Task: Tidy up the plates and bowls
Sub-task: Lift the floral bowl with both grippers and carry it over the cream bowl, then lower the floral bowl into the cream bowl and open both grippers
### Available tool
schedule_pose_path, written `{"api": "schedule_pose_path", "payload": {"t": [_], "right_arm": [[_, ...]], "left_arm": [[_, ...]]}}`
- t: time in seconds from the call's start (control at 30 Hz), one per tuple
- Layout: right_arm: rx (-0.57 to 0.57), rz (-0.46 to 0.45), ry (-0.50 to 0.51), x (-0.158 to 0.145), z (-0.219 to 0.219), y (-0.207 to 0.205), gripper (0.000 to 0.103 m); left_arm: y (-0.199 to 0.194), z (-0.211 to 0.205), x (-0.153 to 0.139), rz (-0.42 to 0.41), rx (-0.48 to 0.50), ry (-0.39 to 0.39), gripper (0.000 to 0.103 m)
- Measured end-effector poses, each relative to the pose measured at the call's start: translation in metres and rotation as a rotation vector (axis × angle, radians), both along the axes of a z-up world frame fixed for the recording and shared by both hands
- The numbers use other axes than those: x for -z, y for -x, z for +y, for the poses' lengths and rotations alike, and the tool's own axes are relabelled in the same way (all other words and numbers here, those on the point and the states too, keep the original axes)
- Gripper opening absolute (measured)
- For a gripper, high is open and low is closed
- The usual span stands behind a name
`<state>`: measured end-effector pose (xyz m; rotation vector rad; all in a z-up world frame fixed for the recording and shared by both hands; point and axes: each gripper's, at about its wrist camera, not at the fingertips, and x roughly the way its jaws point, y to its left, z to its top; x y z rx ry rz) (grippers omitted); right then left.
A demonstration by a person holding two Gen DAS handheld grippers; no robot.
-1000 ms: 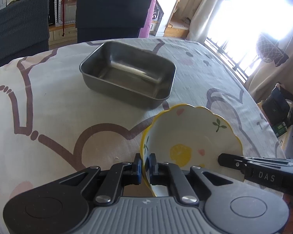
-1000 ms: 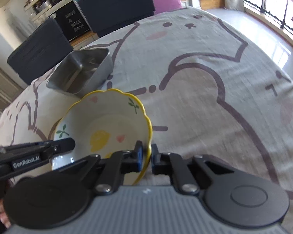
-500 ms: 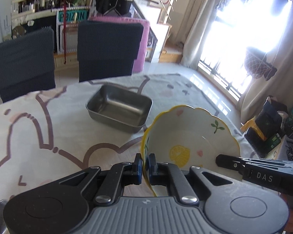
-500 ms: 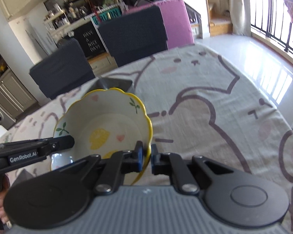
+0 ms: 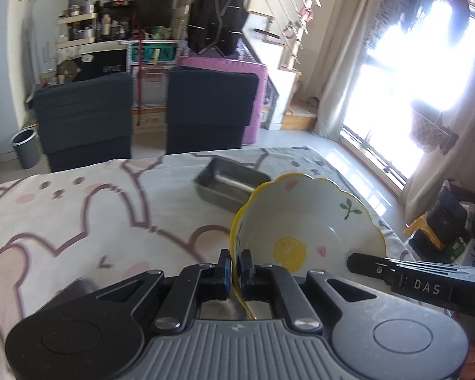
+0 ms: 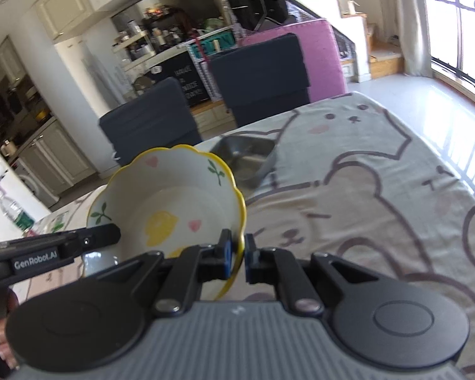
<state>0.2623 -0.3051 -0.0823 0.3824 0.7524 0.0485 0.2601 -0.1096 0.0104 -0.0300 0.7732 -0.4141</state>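
A white bowl (image 5: 313,221) with a scalloped yellow rim and a lemon print hangs tilted above the table, held from both sides. My left gripper (image 5: 236,264) is shut on its left rim. The bowl (image 6: 171,202) shows in the right wrist view too, where my right gripper (image 6: 237,250) is shut on its right rim. Each view catches the other gripper's black finger across the bowl's near edge. Beyond the bowl a steel rectangular pan (image 5: 231,183) rests on the table; the same pan (image 6: 247,158) appears past the bowl in the right wrist view.
The table carries a cloth (image 5: 79,215) printed with cartoon animals. Two dark chairs (image 5: 212,107) stand at its far edge, with a pink one behind. A white dish (image 6: 99,258) lies partly hidden under the left gripper's finger. A plastic bottle (image 6: 14,213) stands far left.
Both grippers have lifted the bowl together, well up off the table. The views have tipped upward, so the pan has shrunk and slid down the frame, and the room behind has come into sight.
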Motion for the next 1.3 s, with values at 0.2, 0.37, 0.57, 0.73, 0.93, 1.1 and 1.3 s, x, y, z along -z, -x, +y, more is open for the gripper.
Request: {"api": "schedule_pose_path", "payload": {"t": [0.2,0.37,0.57,0.73,0.93,1.1,1.3], "right_arm": [[-0.092,-0.021,0.008,-0.002,0.037,0.007,0.009],[-0.173,-0.019,0.030,-0.002,0.069,0.017,0.009],[-0.236,-0.009,0.058,0.007,0.099,0.031,0.009],[-0.255,0.025,0.067,0.016,0.113,0.033,0.008],[-0.295,0.067,0.093,0.025,0.131,0.037,0.008],[-0.323,0.111,0.116,0.036,0.143,0.035,0.007],[-0.346,0.147,0.147,0.044,0.149,0.038,0.007]], "left_arm": [[0.031,0.046,-0.003,-0.015,-0.071,-0.010,0.006],[0.056,0.081,0.002,-0.004,-0.122,0.011,0.006],[0.081,0.113,0.019,0.020,-0.167,0.050,0.006],[0.091,0.129,0.036,0.057,-0.178,0.079,0.006],[0.094,0.144,0.057,0.119,-0.179,0.093,0.006],[0.096,0.147,0.072,0.162,-0.173,0.077,0.007],[0.098,0.147,0.082,0.201,-0.165,0.055,0.008]]}}
